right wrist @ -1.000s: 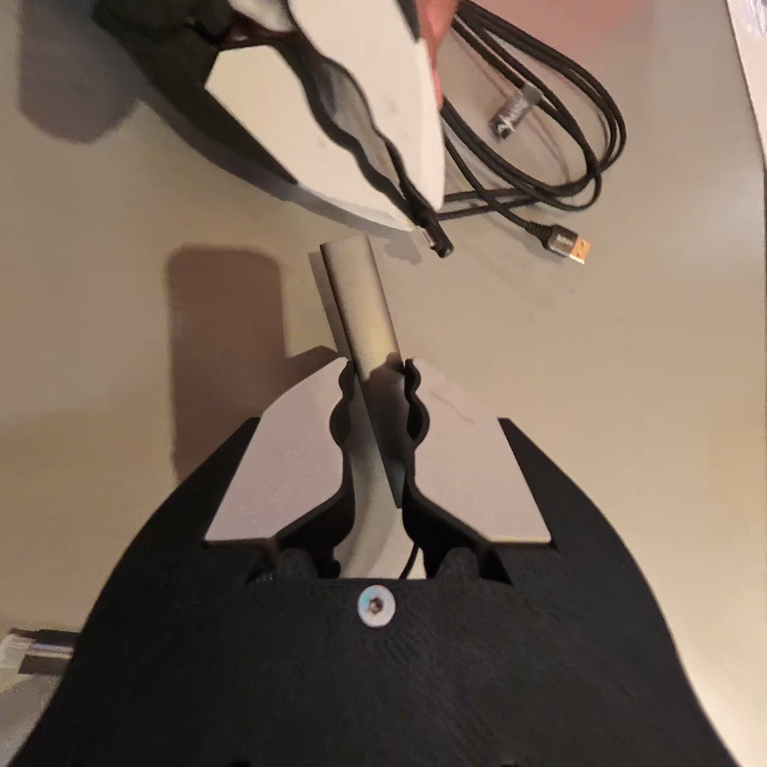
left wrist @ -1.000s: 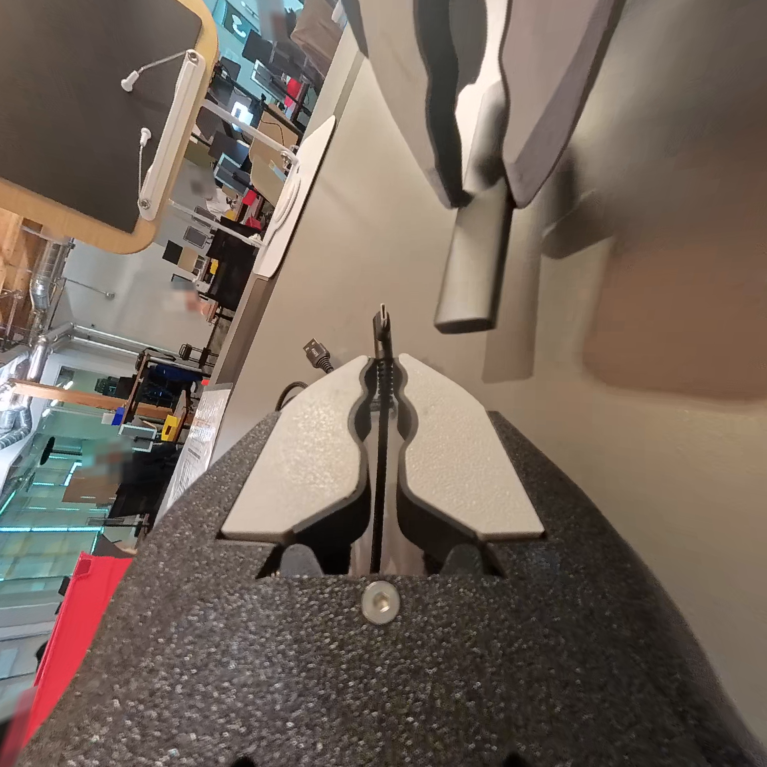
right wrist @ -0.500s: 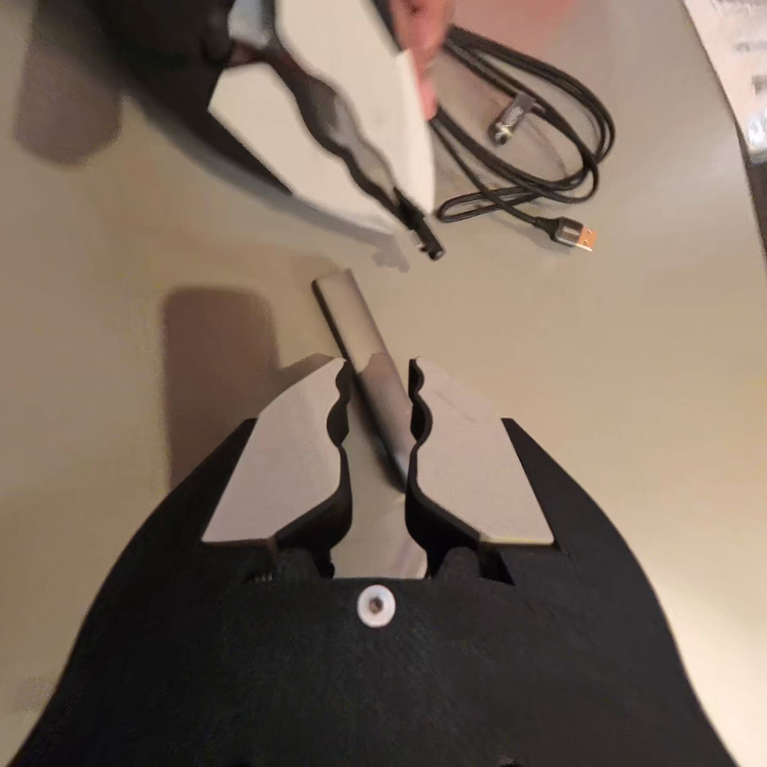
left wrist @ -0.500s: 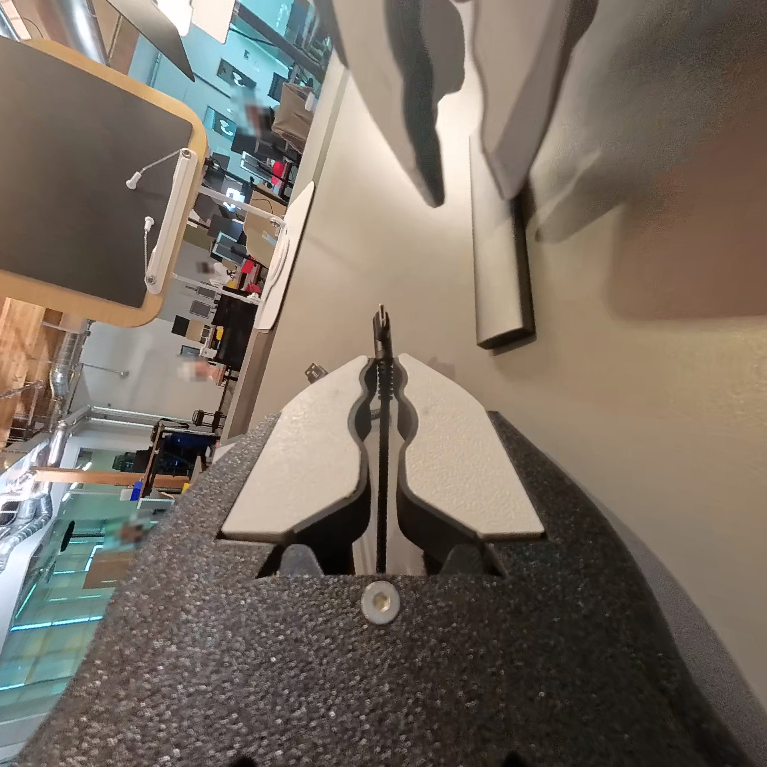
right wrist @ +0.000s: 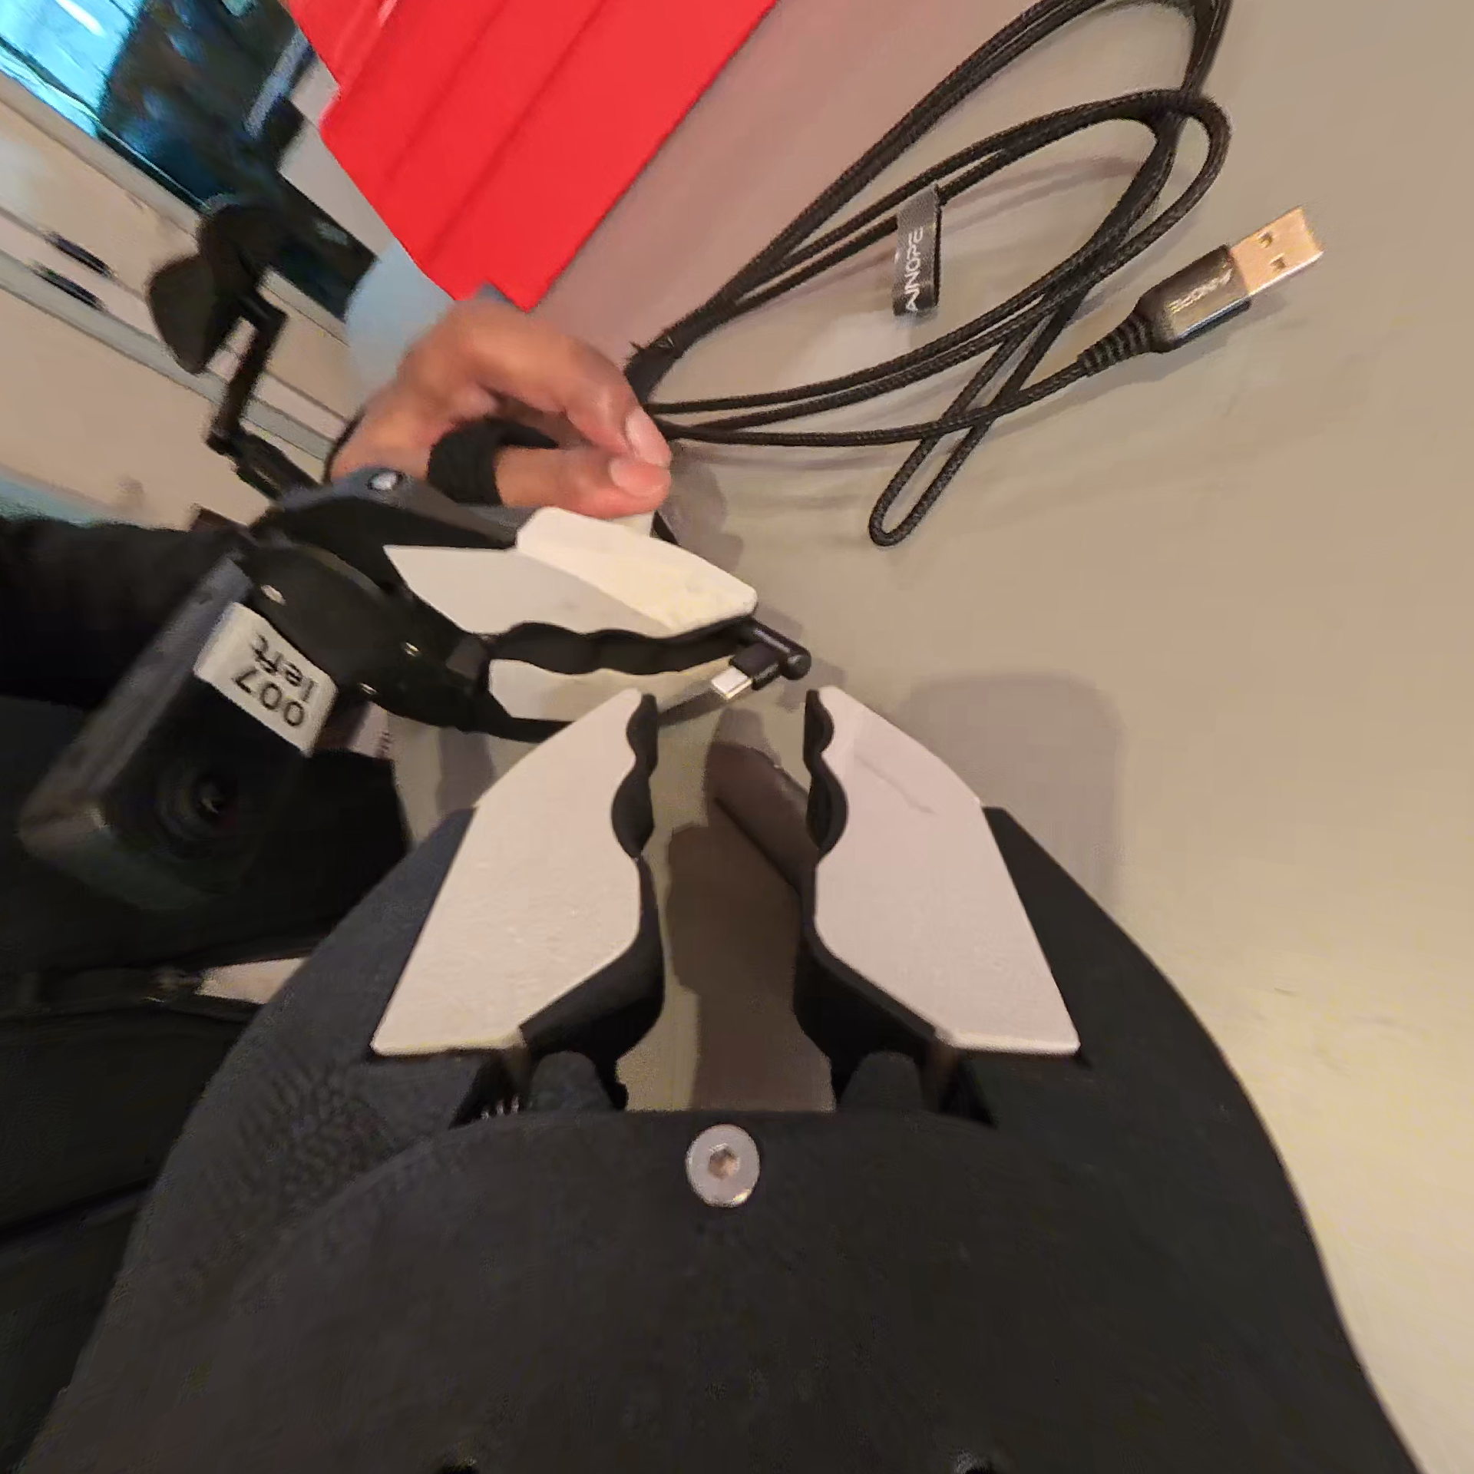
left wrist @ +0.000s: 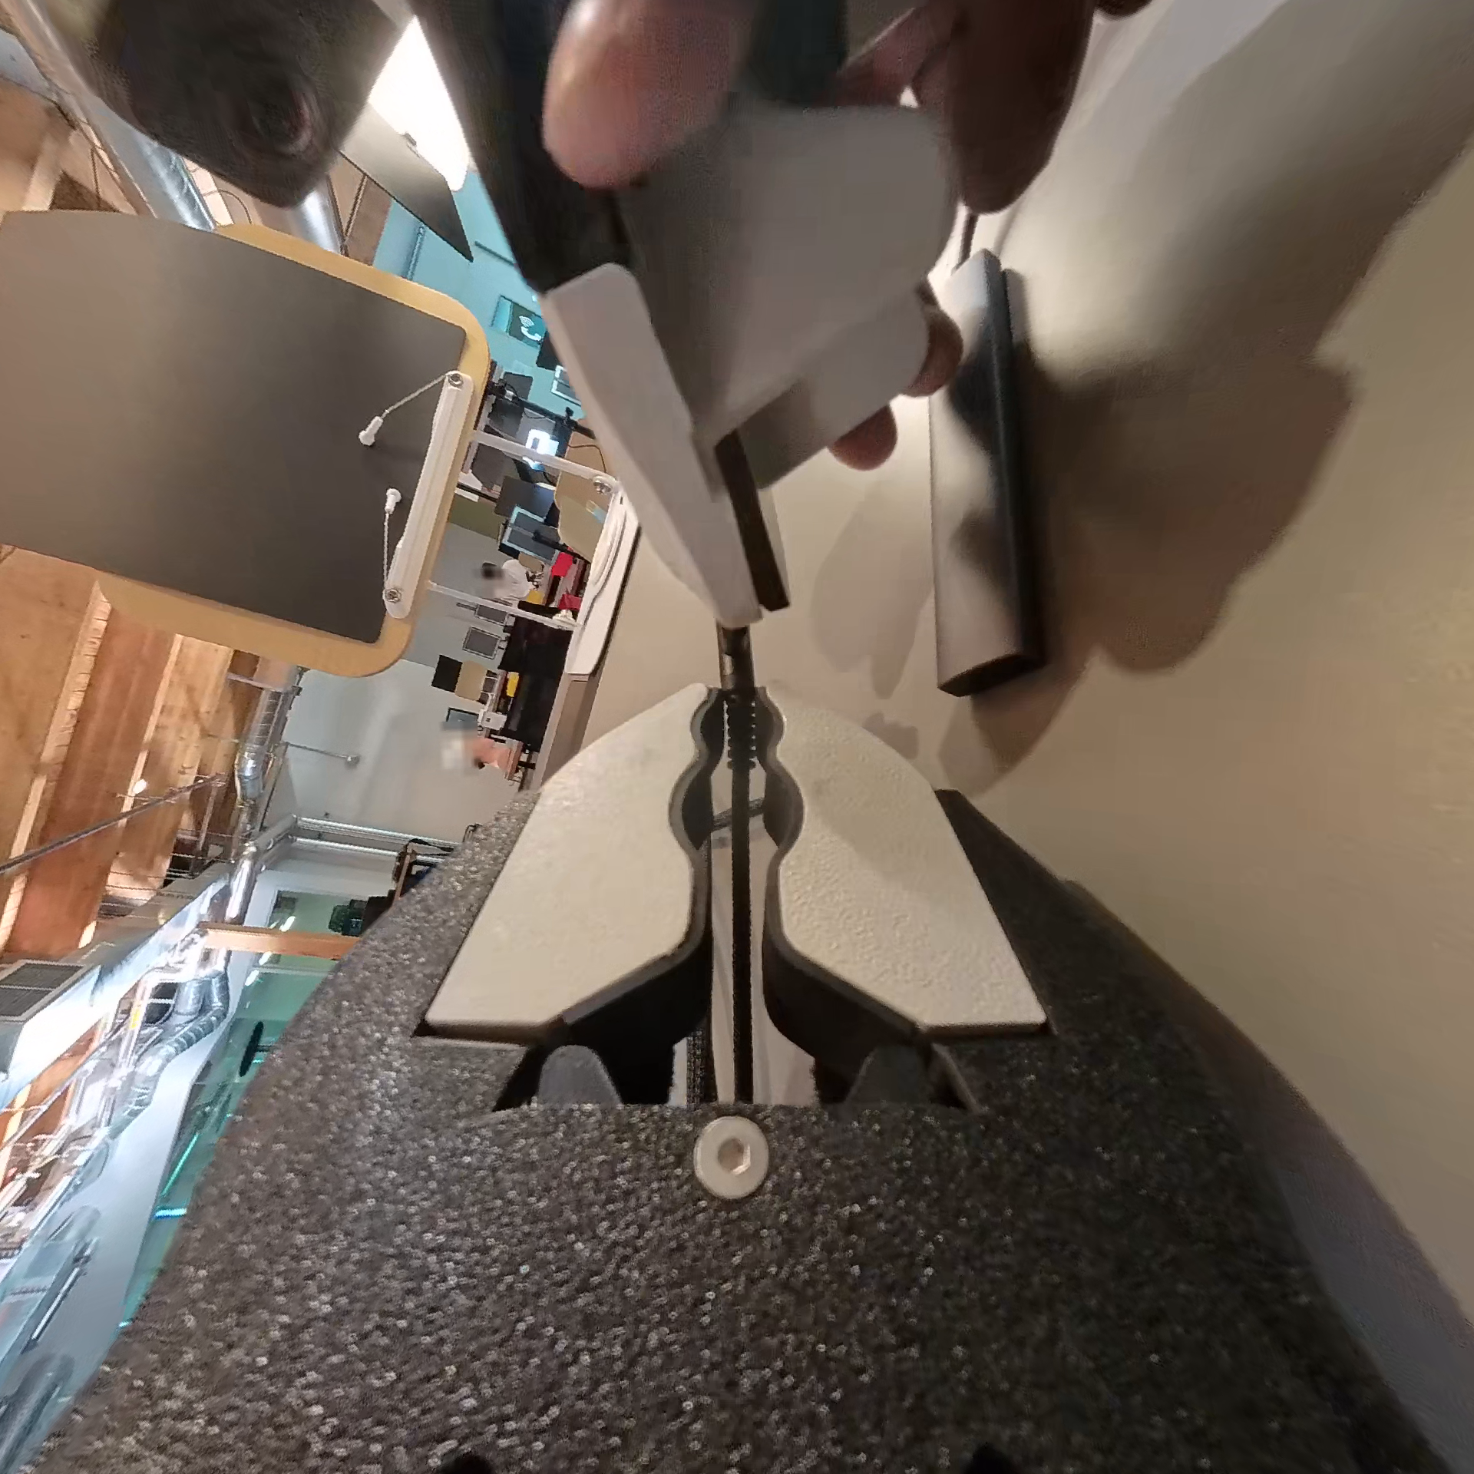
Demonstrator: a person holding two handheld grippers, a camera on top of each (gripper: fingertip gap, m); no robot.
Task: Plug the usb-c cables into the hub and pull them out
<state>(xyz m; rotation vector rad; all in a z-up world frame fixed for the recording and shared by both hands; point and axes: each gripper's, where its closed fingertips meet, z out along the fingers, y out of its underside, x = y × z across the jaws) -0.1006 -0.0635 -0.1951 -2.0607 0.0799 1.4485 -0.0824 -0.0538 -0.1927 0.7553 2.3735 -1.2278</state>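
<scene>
My left gripper (left wrist: 738, 702) is shut on a black braided usb-c cable (left wrist: 742, 917), its plug sticking out past the fingertips. In the right wrist view the left gripper (right wrist: 730, 642) comes in from the left with the silver plug tip (right wrist: 735, 683) just ahead of my right gripper (right wrist: 726, 710), which is open and empty. The grey hub (left wrist: 985, 518) lies flat on the table, apart from both grippers. In the left wrist view the right gripper (left wrist: 750, 606) hangs right over the plug and hides its tip.
The rest of the black cable (right wrist: 1037, 319) lies coiled on the beige table (right wrist: 1196, 718), ending in a usb-a plug (right wrist: 1268, 255). A red bin (right wrist: 518, 120) stands at the far table edge. A person's hand (right wrist: 518, 431) holds the left gripper. Only a small space, under 4 cm, lies between the two pairs of fingers.
The right gripper has let go of the hub, opened, and swung over to the plug held by the left gripper. The hub now lies on the table. The left gripper still holds the cable.
</scene>
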